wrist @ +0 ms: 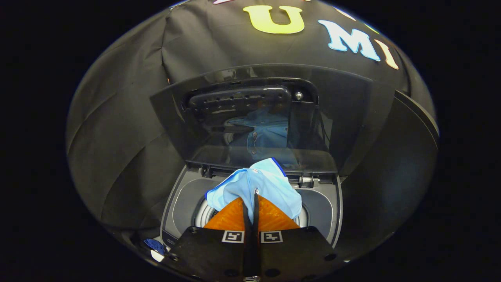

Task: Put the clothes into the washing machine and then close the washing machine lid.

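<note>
A light blue garment (263,184) with white and dark blue trim hangs bunched from my gripper (251,197), whose two fingers are pressed together on the cloth. It is held above the round drum opening (203,213) of a grey top-loading washing machine (176,211). The machine's dark glass lid (344,117) stands upright beyond the garment and mirrors it faintly.
The lid's hinges (309,180) sit just behind the garment at the back of the opening. Black cloth wall surrounds the machine on the left and behind. A small blue and white item (155,247) lies by the machine's near left corner.
</note>
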Demonstrator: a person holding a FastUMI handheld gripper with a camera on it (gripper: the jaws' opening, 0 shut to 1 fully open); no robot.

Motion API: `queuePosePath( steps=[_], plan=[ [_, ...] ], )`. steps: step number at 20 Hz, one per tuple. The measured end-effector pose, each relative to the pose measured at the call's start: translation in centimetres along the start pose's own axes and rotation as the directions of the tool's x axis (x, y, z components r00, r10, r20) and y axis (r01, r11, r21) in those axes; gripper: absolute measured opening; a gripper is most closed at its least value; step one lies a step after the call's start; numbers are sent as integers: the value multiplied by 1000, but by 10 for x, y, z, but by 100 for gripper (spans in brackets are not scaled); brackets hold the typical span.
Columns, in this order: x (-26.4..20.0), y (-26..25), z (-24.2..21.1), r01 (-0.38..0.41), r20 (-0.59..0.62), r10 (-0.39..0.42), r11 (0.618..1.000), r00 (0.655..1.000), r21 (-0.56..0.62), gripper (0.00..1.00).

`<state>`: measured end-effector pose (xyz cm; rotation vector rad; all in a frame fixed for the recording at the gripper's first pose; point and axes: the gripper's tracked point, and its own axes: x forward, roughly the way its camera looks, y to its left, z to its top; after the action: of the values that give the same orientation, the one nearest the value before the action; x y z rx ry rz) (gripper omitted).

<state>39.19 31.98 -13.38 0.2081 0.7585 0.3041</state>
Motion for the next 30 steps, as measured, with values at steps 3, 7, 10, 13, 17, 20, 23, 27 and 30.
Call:
queuePosePath(
  steps=[3, 7, 10, 13, 17, 20, 23, 27, 30],
  plan=[
    [8, 5, -12, -25, -66, 25, 1000, 997, 5, 31],
    [-3, 0, 9, -8, 10, 8, 1000, 1000, -12, 97],
    [-13, 3, 25, -21, 39, 21, 1000, 999, -10, 98],
    [-23, 2, 46, -18, 88, 21, 999, 996, -45, 98],
    [-44, 13, 84, -34, 156, 40, 999, 987, -41, 98],
    [-68, 28, 125, -57, 232, 66, 997, 970, -46, 98],
    [-95, 40, 162, -74, 303, 92, 995, 949, -70, 98],
    [-114, 42, 201, -77, 370, 103, 993, 923, -85, 98],
    [-110, 37, 220, -57, 382, 84, 995, 920, -81, 98]
  ],
)
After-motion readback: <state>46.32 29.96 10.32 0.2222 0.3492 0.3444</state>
